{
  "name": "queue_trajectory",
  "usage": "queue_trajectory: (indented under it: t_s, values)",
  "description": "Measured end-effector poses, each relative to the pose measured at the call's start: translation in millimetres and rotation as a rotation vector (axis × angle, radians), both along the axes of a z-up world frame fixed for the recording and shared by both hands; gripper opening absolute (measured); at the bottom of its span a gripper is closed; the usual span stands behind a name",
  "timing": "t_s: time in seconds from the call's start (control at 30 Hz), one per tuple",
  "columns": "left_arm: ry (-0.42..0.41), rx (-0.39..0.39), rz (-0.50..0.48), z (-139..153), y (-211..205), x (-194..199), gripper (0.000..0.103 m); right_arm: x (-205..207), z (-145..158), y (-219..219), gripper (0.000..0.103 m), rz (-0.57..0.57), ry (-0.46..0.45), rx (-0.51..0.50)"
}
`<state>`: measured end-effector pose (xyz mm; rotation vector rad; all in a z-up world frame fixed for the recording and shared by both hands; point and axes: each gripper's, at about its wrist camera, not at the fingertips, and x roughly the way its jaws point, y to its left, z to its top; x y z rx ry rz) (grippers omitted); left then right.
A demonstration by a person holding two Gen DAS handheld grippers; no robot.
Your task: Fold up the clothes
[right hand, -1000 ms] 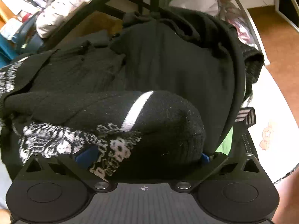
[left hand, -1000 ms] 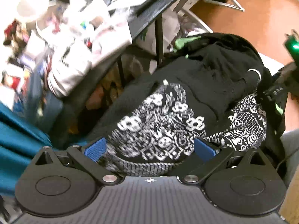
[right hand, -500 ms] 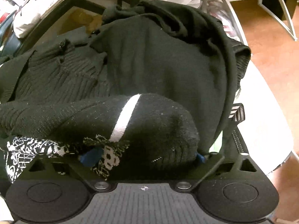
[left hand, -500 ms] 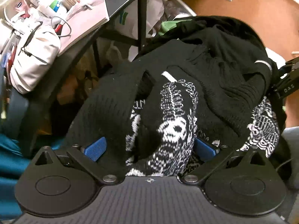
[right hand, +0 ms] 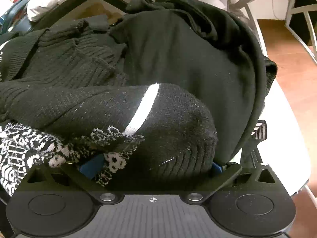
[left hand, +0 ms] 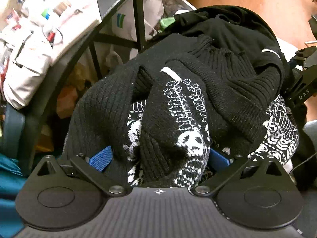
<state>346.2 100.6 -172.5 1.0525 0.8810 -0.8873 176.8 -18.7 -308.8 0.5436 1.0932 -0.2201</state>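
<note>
Progress check, left wrist cam first: left gripper (left hand: 158,156) has its jaws spread fairly wide w/ a fat bunch of the patterned black-and-white sweater (left hand: 184,119) stuffed between the blue pads (left hand: 101,157), so it's holding that. Sweater is bunched up, not flat, and runs from between the jaws out ahead and off to the right. Past it, further ahead of the jaws, sits a heap of other black clothes (left hand: 237,39). Cluttered desk (left hand: 111,6) is up and to the left of the jaws, doesn't seem to carry the clothes tbh.

Right wrist cam: right gripper (right hand: 152,164) jaws also gripping the same sweater, the black cuff end w/ a white stripe (right hand: 144,107) sitting right between and just above them. Black hoodie-ish garment (right hand: 178,59) lies ahead of the jaws on a white surface (right hand: 287,129).

Imo the task is barely started: nothing looks folded yet, sweater needs spreading out flat first, and the rest of the pile is untouched.
</note>
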Motion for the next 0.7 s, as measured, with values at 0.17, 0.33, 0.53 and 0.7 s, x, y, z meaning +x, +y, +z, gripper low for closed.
queue_trajectory:
  t_s: [0.17, 0.33, 0.53, 0.7]
  values:
    - [-0.11, -0.028, -0.017, 1.3, 6.4, -18.5, 0.103, 1.6, 2.8, 3.3, 0.099, 0.035, 0.032, 0.003]
    - [-0.097, -0.064, -0.061, 15.9, 10.0, -47.5, 0.036, -2.9, 28.8, -5.0, 0.036, 0.002, 0.042, 0.014]
    - [-0.036, -0.225, 0.115, 36.6, 30.3, -58.6, 0.018, -19.0, 52.1, -14.3, 0.025, -0.008, -0.064, 0.062]
    - [0.028, -0.421, 0.376, 55.2, 53.9, -55.5, 0.017, -6.3, 21.7, -10.9, 0.036, -0.02, 0.001, 0.084]
